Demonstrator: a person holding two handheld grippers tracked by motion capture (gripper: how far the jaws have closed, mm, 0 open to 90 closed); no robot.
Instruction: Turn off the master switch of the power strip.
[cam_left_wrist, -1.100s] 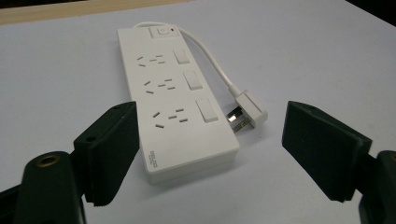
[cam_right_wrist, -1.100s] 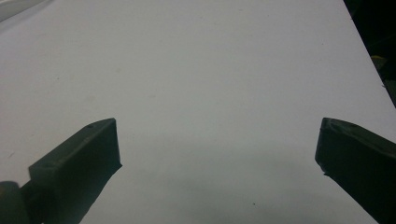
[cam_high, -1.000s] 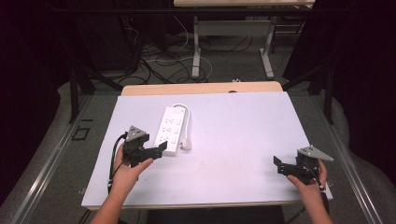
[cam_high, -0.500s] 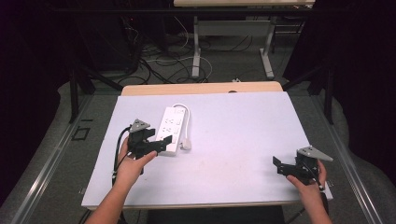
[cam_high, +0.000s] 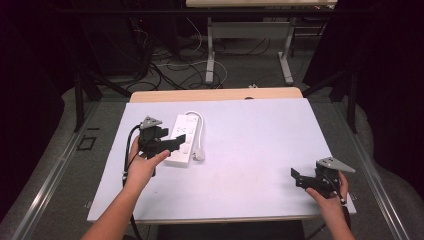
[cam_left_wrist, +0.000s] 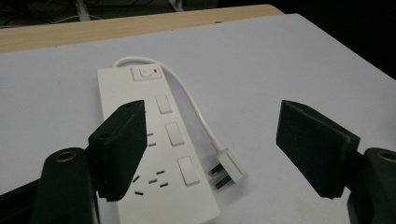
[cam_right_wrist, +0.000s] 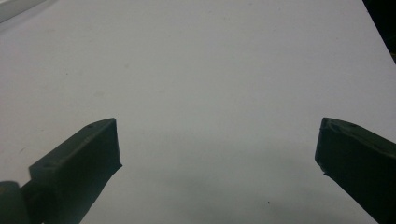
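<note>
A white power strip (cam_high: 186, 135) lies flat on the left half of the white table top (cam_high: 260, 145), with its short cable looped round to a white plug (cam_high: 199, 156) resting beside it. In the left gripper view the strip (cam_left_wrist: 161, 140) shows a row of switches, and the plug (cam_left_wrist: 229, 169) lies to its right. My left gripper (cam_high: 176, 141) hovers over the near end of the strip, open. Its jaws have just been closing a little, and the pads (cam_left_wrist: 122, 144) touch nothing. My right gripper (cam_high: 296, 177) rests open near the table's front right corner, over bare surface (cam_right_wrist: 217, 93).
A wooden strip (cam_high: 215, 95) edges the table's far side. Beyond it are metal desk legs and loose cables on the floor (cam_high: 180, 65). Black cable (cam_high: 131, 145) trails from the left gripper along the forearm.
My left gripper has moved forward and to the right, rising a little, from beside the strip's near end to over it. The right gripper has stayed put.
</note>
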